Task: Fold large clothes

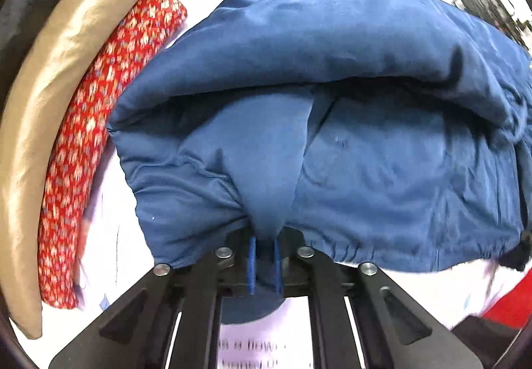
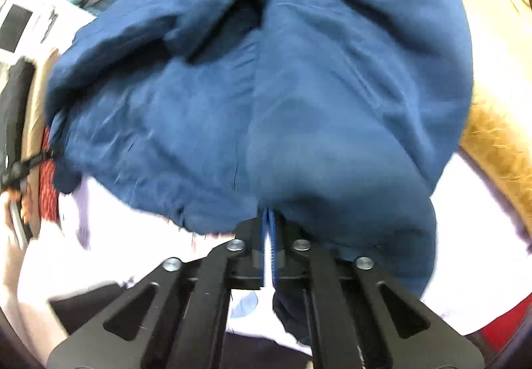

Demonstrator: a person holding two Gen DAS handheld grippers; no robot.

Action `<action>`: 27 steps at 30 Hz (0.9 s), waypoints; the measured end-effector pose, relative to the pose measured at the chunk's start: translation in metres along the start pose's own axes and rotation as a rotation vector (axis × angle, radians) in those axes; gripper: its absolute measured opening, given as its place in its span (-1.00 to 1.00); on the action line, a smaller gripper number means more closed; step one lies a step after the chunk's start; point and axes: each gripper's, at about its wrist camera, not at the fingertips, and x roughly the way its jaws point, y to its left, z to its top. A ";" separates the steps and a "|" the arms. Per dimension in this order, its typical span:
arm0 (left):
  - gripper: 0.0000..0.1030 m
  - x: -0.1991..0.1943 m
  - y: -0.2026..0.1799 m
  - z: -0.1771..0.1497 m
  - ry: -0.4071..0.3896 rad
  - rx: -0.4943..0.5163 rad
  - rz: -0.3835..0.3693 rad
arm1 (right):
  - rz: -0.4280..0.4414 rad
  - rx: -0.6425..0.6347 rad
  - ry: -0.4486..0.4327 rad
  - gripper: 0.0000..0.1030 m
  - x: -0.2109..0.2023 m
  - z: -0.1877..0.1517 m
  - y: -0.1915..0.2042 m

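both claws clenched on large blue fabric garment [image 1: 332, 69] hem: left gripper [image 1: 265, 256], right gripper [image 2: 269, 236]; red patterned folded cloth [image 1: 99, 136] beside garment's left edge on white table [image 1: 109, 252].

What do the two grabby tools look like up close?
Both look alike. The left tool has black arms with long cut-out slots, round silver bolts at the joints, and two thin blue pads at the tip. The right tool is the same: black slotted arms, silver bolts, blue ridged pads. No cables or sleeves show.
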 end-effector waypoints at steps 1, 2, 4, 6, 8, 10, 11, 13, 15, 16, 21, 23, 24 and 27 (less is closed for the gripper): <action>-0.89 -0.002 0.000 -0.008 0.018 0.006 0.009 | 0.005 0.019 0.006 -1.00 -0.008 -0.001 -0.006; -0.89 -0.003 0.004 -0.015 0.028 0.010 0.008 | 0.018 0.049 0.035 -1.00 -0.010 -0.005 -0.013; -0.89 -0.006 0.002 -0.030 0.039 0.012 0.000 | -0.002 0.018 0.041 -0.99 -0.012 -0.004 -0.016; -0.86 0.000 0.005 -0.041 0.034 0.012 0.053 | 0.020 -0.058 0.015 -0.99 -0.026 -0.011 -0.014; -0.73 -0.002 0.001 -0.045 -0.001 0.013 0.062 | 0.120 -0.051 0.005 -0.97 -0.029 -0.015 -0.022; 0.05 -0.004 -0.008 -0.042 -0.004 -0.015 0.008 | 0.154 -0.018 0.057 -0.14 -0.009 -0.010 -0.009; 0.24 -0.008 -0.012 -0.043 -0.016 -0.017 -0.007 | 0.174 -0.001 0.076 0.30 0.002 -0.007 0.001; 0.42 -0.015 -0.023 -0.042 -0.060 0.010 -0.008 | 0.240 -0.013 0.049 0.64 0.011 -0.001 0.015; 0.42 -0.020 -0.036 -0.044 -0.079 0.060 -0.005 | 0.204 -0.079 0.071 0.64 0.022 0.003 0.026; 0.43 -0.022 -0.043 -0.046 -0.081 0.097 -0.055 | 0.158 -0.109 0.092 0.64 0.032 0.006 0.031; 0.51 -0.004 -0.087 -0.071 0.024 0.183 -0.149 | -0.009 -0.096 0.099 0.62 0.045 0.008 0.001; 0.51 0.023 -0.090 -0.093 0.086 0.154 -0.182 | -0.121 -0.073 0.028 0.61 0.034 0.020 -0.020; 0.51 0.037 -0.076 -0.104 0.099 0.149 -0.170 | -0.154 -0.051 -0.017 0.59 0.028 0.026 -0.029; 0.51 0.047 -0.081 -0.108 0.036 0.137 -0.145 | -0.210 0.118 -0.135 0.59 0.008 0.045 -0.073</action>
